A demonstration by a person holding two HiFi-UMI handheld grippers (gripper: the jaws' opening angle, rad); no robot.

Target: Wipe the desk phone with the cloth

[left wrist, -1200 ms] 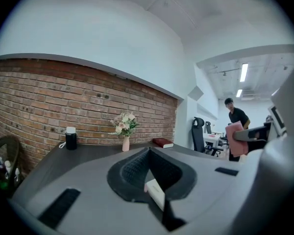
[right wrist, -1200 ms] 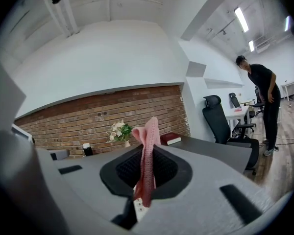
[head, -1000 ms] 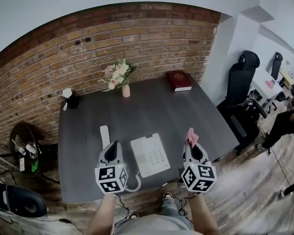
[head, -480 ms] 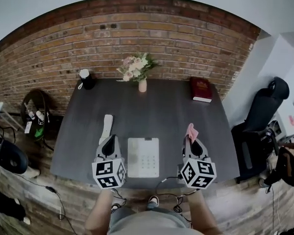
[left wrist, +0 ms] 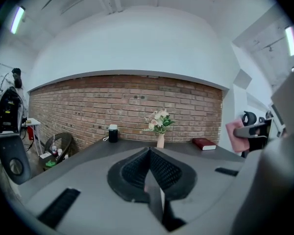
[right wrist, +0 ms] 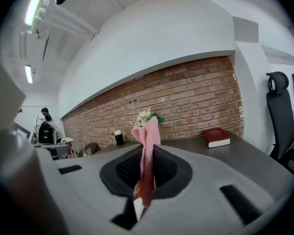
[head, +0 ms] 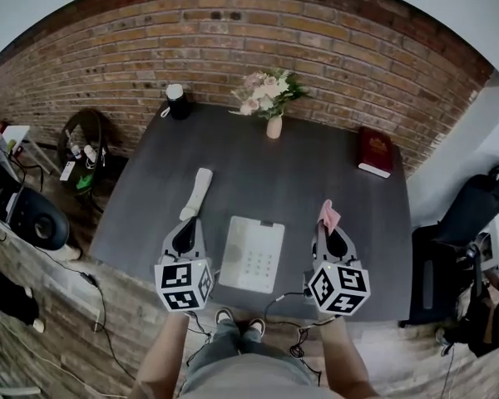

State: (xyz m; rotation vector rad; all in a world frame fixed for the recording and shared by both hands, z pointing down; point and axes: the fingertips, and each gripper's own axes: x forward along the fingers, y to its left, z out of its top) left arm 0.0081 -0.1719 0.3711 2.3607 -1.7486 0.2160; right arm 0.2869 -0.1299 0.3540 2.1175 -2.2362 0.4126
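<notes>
A white desk phone base (head: pixel 254 253) lies near the front edge of the dark grey desk (head: pixel 299 181). Its white handset (head: pixel 198 192) rests off the base, further back on the left. My left gripper (head: pixel 187 225) hovers just left of the phone, shut with nothing in it (left wrist: pixel 152 173). My right gripper (head: pixel 330 227) hovers right of the phone, shut on a pink cloth (head: pixel 329 215). The pink cloth (right wrist: pixel 146 153) sticks up between the jaws in the right gripper view. It also shows at the right edge of the left gripper view (left wrist: pixel 234 135).
At the back of the desk stand a vase of flowers (head: pixel 270 100), a black cup with a white lid (head: pixel 178 101) and a red book (head: pixel 374 151). A brick wall (head: pixel 233 32) runs behind. A black office chair (head: pixel 474 210) stands to the right.
The head view has swung left and the desk sits differently in it. Both grippers keep their places on either side of the phone, the cloth still held.
</notes>
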